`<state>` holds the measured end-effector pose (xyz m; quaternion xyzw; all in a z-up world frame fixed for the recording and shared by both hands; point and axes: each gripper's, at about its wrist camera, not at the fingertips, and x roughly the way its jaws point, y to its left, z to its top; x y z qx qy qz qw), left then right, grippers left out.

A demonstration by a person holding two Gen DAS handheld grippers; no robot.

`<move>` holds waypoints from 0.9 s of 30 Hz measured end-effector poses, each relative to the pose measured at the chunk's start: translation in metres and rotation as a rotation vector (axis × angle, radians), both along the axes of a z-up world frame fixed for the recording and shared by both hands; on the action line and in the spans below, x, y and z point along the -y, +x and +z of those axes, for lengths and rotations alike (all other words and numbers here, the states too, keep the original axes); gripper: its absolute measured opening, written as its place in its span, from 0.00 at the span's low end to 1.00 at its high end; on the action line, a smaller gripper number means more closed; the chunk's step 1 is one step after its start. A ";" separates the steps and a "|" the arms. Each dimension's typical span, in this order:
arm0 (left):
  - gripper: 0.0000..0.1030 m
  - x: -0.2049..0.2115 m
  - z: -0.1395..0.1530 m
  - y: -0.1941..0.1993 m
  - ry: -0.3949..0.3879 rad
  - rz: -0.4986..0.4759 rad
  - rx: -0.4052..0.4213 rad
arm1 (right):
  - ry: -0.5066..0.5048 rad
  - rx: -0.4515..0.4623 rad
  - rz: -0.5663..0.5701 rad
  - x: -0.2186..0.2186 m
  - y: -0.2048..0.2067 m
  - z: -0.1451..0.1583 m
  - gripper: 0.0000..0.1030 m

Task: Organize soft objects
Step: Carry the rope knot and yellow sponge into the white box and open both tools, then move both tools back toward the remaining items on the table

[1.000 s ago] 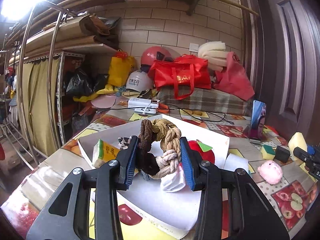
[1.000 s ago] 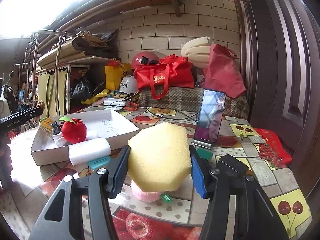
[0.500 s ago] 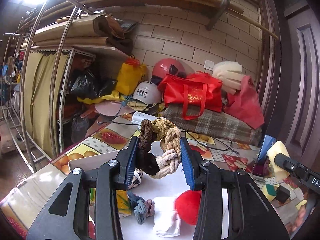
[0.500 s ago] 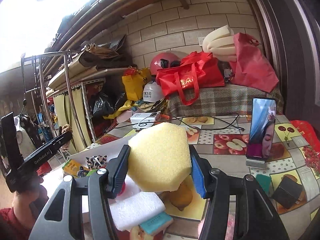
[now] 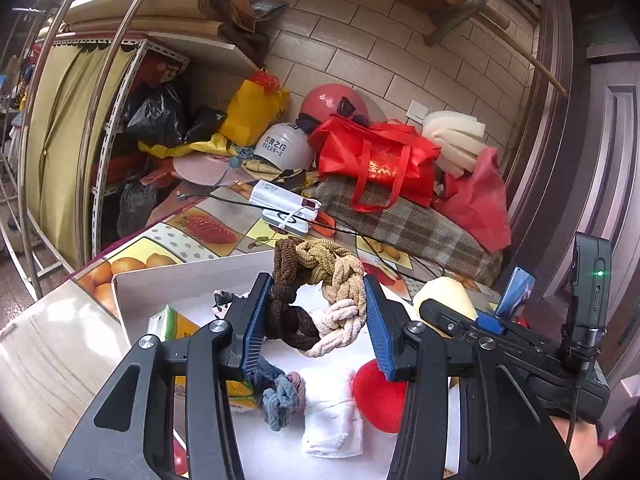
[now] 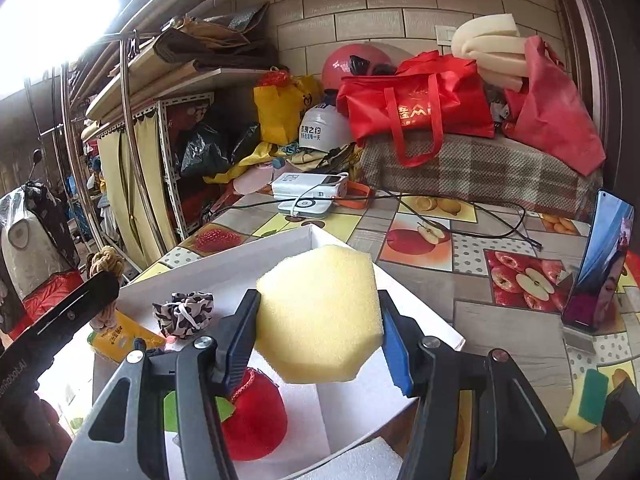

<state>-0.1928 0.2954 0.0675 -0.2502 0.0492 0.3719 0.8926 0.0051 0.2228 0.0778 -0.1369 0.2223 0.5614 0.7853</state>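
Note:
My left gripper (image 5: 316, 320) is shut on a braided brown, tan and cream hair band (image 5: 320, 296), held above the white box (image 5: 168, 272). My right gripper (image 6: 318, 330) is shut on a yellow hexagonal sponge (image 6: 320, 312), held over the same box (image 6: 288, 244). In the box lie a red plush apple (image 6: 256, 420), a spotted scrunchie (image 6: 182, 314), a yellow tissue pack (image 6: 120, 336), a blue-grey scrunchie (image 5: 280, 396) and a white folded cloth (image 5: 332, 416). The right gripper with its sponge (image 5: 444, 300) shows at the right of the left wrist view.
A phone (image 6: 604, 268) stands on a holder at the right. A green-yellow scouring sponge (image 6: 586, 400) and a black block (image 6: 622, 408) lie near it. White power banks (image 6: 308, 184) with cables, red bags (image 6: 416, 104) and helmets crowd the back. A white foam block (image 6: 352, 464) lies before the box.
Both grippers have moved left and forward over the white box, each still holding its object. The right gripper now hangs close beside the left one.

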 end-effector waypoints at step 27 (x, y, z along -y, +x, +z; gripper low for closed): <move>1.00 0.018 0.007 -0.031 0.117 0.107 0.137 | 0.086 -0.041 -0.064 0.065 0.019 0.009 1.00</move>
